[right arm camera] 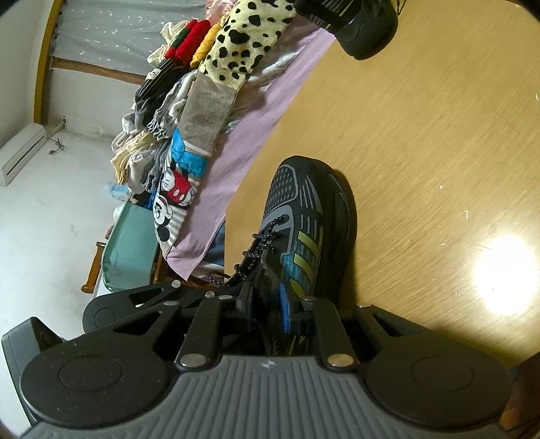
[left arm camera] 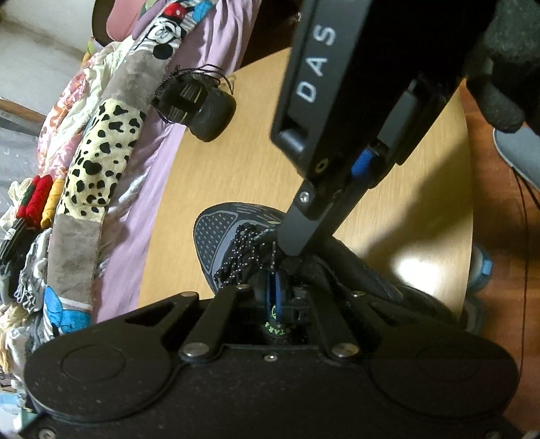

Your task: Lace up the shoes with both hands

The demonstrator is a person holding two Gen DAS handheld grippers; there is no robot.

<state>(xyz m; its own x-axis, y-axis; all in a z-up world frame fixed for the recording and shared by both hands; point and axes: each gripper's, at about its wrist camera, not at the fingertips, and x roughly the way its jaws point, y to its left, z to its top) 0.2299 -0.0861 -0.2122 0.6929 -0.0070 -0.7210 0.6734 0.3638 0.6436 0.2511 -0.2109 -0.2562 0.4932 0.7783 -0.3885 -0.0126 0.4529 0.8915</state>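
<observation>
A black sneaker (right arm camera: 303,216) with yellow and blue stripes lies on the wooden table, toe pointing away; its toe (left arm camera: 216,233) also shows in the left wrist view. My left gripper (left arm camera: 276,297) is shut, its blue pads pinching a thin black lace strand (left arm camera: 272,261) at the top of the lacing. My right gripper (right arm camera: 266,305) sits over the shoe's collar, jaws a narrow gap apart. The speckled lace (right arm camera: 266,327) runs between them, and whether the pads press on anything is unclear. One of the right gripper's fingers (left arm camera: 293,233) comes down onto the tongue area.
A second black shoe (left arm camera: 209,114) lies farther back on the table (left arm camera: 256,162) (right arm camera: 364,30). A pile of patterned cloth and clothing (left arm camera: 94,162) lies along the table's left edge (right arm camera: 202,111). A gloved hand (left arm camera: 499,84) holds the right gripper.
</observation>
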